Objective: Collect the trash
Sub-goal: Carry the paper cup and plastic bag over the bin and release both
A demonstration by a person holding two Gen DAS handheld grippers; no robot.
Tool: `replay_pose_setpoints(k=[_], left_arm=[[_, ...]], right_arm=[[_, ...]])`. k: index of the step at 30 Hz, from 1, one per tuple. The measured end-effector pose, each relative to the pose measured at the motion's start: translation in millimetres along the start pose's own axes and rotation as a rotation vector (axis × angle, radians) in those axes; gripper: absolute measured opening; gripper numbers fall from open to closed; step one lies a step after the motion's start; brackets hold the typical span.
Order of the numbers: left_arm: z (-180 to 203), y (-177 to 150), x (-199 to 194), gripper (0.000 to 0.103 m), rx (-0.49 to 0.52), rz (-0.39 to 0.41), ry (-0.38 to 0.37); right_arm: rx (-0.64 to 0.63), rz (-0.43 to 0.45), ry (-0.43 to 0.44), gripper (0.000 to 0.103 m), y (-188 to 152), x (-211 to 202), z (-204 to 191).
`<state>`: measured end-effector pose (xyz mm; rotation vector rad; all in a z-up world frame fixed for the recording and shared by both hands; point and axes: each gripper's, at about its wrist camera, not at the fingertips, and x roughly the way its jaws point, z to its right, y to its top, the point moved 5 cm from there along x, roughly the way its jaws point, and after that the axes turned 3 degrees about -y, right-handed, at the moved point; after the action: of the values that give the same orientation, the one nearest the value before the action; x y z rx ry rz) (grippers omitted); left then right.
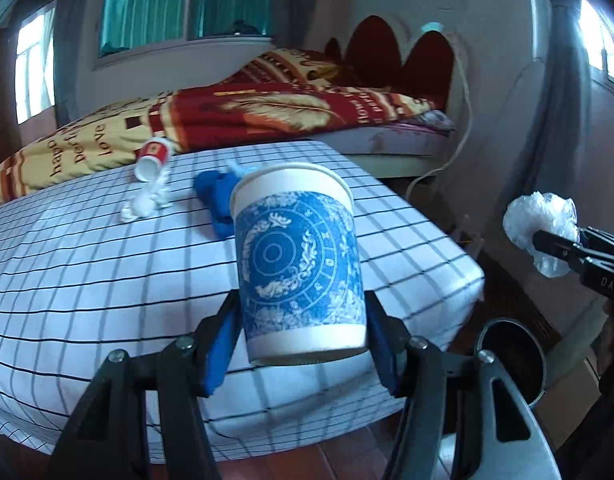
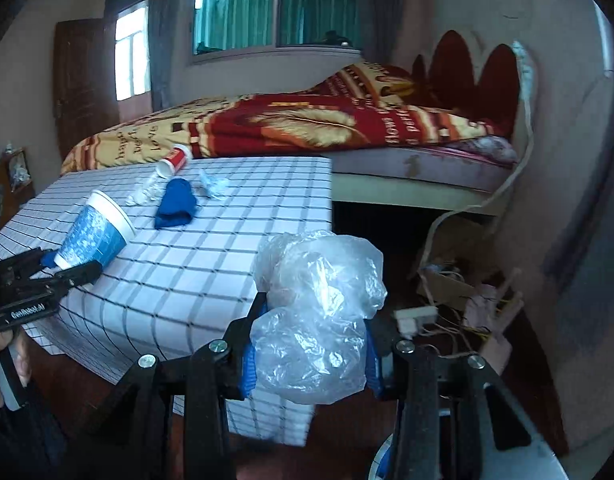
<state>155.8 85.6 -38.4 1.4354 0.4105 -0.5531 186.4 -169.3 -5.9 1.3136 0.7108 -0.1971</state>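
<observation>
My left gripper [image 1: 303, 344] is shut on a blue-and-white paper cup [image 1: 297, 264] and holds it upright above the checked tablecloth [image 1: 87, 272]; the cup also shows in the right wrist view [image 2: 95, 232]. My right gripper [image 2: 311, 356] is shut on a crumpled clear plastic bag [image 2: 319, 320], held off the table's right edge; the bag also shows in the left wrist view [image 1: 541, 228]. On the table lie a tipped red-and-white cup [image 1: 153, 158], a white crumpled wad [image 1: 145, 202], a blue cloth [image 1: 215, 200] and a small clear wrapper [image 2: 213, 186].
A dark round bin [image 1: 511, 356] stands on the floor right of the table. A bed with a red and yellow blanket [image 1: 267, 112] lies behind the table. Cables and a power strip [image 2: 417, 314] clutter the floor at the right.
</observation>
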Motion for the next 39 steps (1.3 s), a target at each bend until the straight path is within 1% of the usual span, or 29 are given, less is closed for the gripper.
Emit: replay_pose_setpoints(k=[7,14,17,23,32,39], left_arm=[[44.7,-9.6,0.8,0.060,0.063,-0.009,-0.064],[89.1,-17.1,11.0,0.060,0.117,-0.039,-0.126],[108.8,-19.0,15.1,0.060,0.143,-0.047,-0.154],[140.1,-21.4,19.0,0.060,0.187,-0.061,-0.202],[177.7,-33.4,34.4,0.060,0.226,-0.103,-0.251],[218.3,-51.1,47.7,0.060,0.280,-0.147,-0.317]], right_arm=[[0.069,-0.015,-0.075,0.044,-32.2,-22.9,49.3],[0.120,-0.053,-0.115,0.044,-65.2,-31.9,82.5],[0.134,-0.061,-0.139,0.044,-73.5,-36.3,94.5],[0.165,-0.058,-0.169,0.044,-83.0,-45.4,113.7],[0.183,-0.100,-0.200,0.044,-107.4,-45.3,130.9],[0.209,-0.142,-0.233,0.044,-132.4,-47.6,147.7]])
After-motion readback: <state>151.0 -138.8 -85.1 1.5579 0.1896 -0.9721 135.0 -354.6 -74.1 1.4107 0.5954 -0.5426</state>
